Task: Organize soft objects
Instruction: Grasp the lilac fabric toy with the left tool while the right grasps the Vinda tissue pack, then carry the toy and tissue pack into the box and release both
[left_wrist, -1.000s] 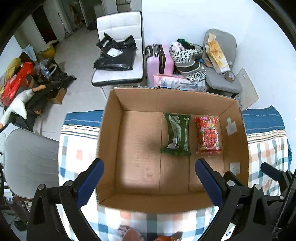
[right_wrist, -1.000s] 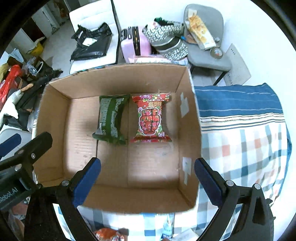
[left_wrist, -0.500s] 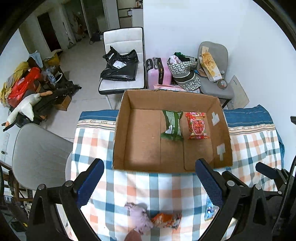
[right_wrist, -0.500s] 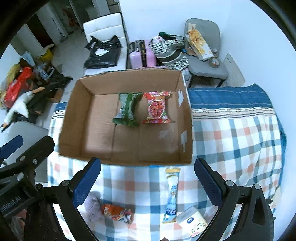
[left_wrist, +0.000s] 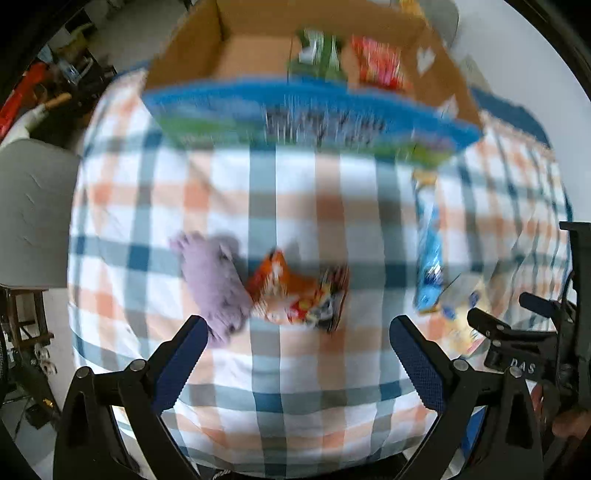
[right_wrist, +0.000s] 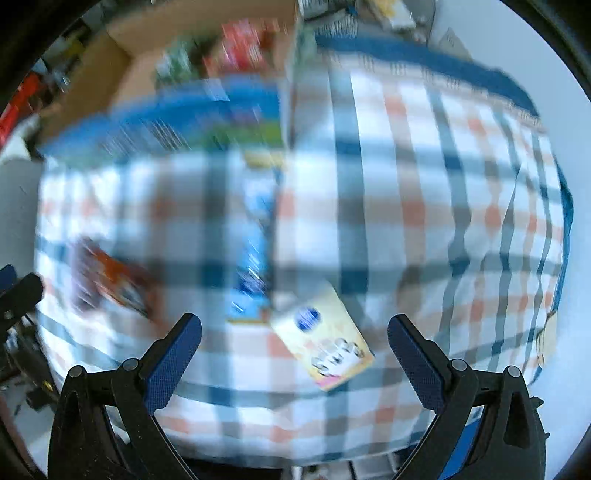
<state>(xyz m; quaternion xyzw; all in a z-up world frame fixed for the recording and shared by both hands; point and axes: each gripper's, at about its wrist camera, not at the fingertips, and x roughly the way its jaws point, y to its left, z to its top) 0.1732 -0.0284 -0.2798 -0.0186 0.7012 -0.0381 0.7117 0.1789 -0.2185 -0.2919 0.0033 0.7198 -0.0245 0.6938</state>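
Two grippers are in view, and both have their blue-padded fingers spread wide apart with nothing between them. The left gripper (left_wrist: 297, 350) hangs above the near part of the checked tablecloth (left_wrist: 288, 192). Just beyond its fingers lie a purple plush toy (left_wrist: 214, 280) and, touching it on the right, an orange snack bag (left_wrist: 299, 291). Farther to the right a long blue packet (left_wrist: 428, 254) lies lengthwise, pointing from near to far, and a pale yellow pack (left_wrist: 461, 317) rests at its near end. At the right edge of this view, part of the right gripper's black frame is seen.

The right gripper (right_wrist: 295, 349) hovers over the same cloth. The pale yellow pack (right_wrist: 325, 343) lies tilted just beyond and between its fingers, and the blue packet (right_wrist: 255, 258) touches its far left corner. The orange snack bag (right_wrist: 110, 280) is blurred, well to the left.

On the far side of the cloth stands a cardboard box (left_wrist: 229, 48) with a blue printed front wall. Inside it lie a green packet (left_wrist: 317, 51) and a red packet (left_wrist: 380, 64), side by side. Both views are blurred, so small details cannot be read. A grey chair (left_wrist: 33, 210) stands left of the table.
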